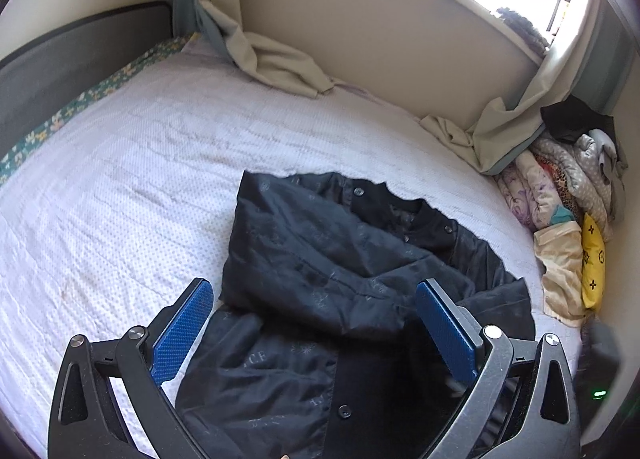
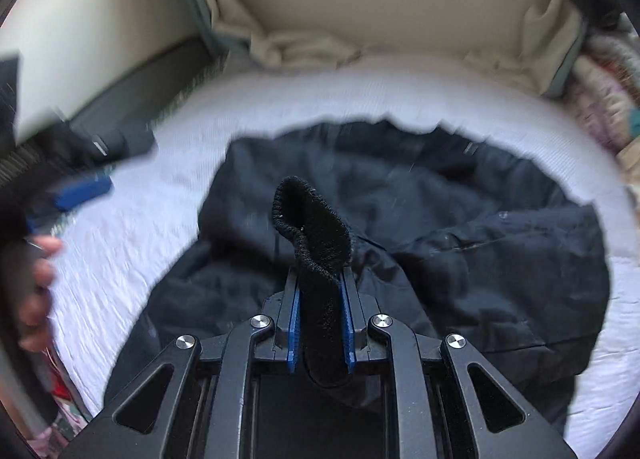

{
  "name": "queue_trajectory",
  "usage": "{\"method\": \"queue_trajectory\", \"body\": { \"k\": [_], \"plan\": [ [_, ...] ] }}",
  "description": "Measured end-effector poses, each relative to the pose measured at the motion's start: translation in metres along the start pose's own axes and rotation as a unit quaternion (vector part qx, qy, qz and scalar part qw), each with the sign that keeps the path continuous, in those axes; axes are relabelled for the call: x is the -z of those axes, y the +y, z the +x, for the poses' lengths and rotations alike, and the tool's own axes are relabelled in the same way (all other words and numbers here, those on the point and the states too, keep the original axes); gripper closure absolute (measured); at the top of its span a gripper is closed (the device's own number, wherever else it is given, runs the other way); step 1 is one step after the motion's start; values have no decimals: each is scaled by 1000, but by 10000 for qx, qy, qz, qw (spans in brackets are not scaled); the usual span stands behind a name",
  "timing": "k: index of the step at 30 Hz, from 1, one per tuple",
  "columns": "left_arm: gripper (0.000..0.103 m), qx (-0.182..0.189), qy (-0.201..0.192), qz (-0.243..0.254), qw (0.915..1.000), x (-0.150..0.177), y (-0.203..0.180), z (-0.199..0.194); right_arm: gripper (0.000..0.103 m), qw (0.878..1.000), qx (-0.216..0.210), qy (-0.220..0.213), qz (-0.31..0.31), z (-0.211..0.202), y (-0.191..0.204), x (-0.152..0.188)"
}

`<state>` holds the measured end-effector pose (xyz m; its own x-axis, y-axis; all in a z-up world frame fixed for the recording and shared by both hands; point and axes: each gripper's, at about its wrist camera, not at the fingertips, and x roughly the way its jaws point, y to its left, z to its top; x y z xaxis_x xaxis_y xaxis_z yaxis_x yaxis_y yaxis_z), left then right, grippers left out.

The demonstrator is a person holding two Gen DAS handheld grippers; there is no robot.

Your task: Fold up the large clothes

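Right now, as I read my two wrist feeds:
Jacket: I see the dark jacket (image 1: 340, 271) spread on the white bedspread (image 1: 120, 187), collar toward 12 o'clock in the left view, one sleeve folded across its front, snap buttons showing down the placket.
Right gripper: my right gripper (image 2: 320, 287) has its blue pads nearly together, clamped on the black ribbed cuff (image 2: 312, 227), which stands up out of the jaws toward 12 o'clock; the sleeve trails down behind it to the jacket body.
Left gripper: my left gripper (image 1: 316, 327) is spread wide above the lower part of the jacket, blue pads (image 1: 182, 333) at 8 and 4 o'clock of that view, nothing pinched between them.
Left hand: in the right view, I catch the hand (image 2: 36, 291) holding the left tool at 9 o'clock, blurred.
Bedspread: it is bare toward 10 o'clock of the jacket in the left view.
Curtains: beige curtains (image 1: 276, 55) drape onto the bed at 12 o'clock.
Clothes pile: a heap of patterned fabrics (image 1: 568, 187) sits at 3 o'clock, well apart from the jacket's collar, with a yellow bag (image 1: 593, 263) below it.
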<state>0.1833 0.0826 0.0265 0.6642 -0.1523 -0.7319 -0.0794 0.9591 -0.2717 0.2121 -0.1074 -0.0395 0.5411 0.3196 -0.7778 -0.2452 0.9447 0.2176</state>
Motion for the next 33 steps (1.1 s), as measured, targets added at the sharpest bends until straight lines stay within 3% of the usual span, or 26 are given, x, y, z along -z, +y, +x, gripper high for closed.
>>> {"method": "queue_trajectory", "body": {
  "k": [1, 4, 5, 6, 9, 13, 18, 27, 31, 33],
  "plan": [
    [1, -10, 50, -6, 10000, 1, 1, 3, 85, 9999, -72, 148, 51, 11, 2, 3],
    [1, -50, 237, -31, 9997, 4, 6, 13, 62, 9976, -430, 379, 398, 18, -3, 11],
    [1, -32, 290, -47, 9996, 5, 7, 15, 50, 9966, -547, 324, 516, 11, -8, 10],
    [1, 3, 347, -64, 9994, 6, 8, 16, 44, 9957, -632, 203, 648, 2, -13, 8],
    [1, 62, 489, -55, 9988, 10, 8, 21, 37, 9918, -752, -144, 1026, -26, -35, 0],
    [1, 118, 739, 61, 9972, 20, 3, 29, 36, 9839, -481, -513, 1644, -58, -85, -5],
    [5, 297, 1360, 179, 9901, 43, -3, 50, 36, 9719, -162, -676, 2250, -80, -137, -3],
    [19, 517, 2418, -133, 9689, 81, -5, 93, 35, 9665, -95, -731, 2458, -99, -163, 4],
    [23, 442, 2677, -175, 9623, 93, -6, 108, 35, 9657, -110, -700, 2498, -101, -166, 6],
    [35, 414, 2679, -158, 9624, 94, -9, 112, 35, 9646, -117, -688, 2543, -100, -168, 6]
  ]
}}
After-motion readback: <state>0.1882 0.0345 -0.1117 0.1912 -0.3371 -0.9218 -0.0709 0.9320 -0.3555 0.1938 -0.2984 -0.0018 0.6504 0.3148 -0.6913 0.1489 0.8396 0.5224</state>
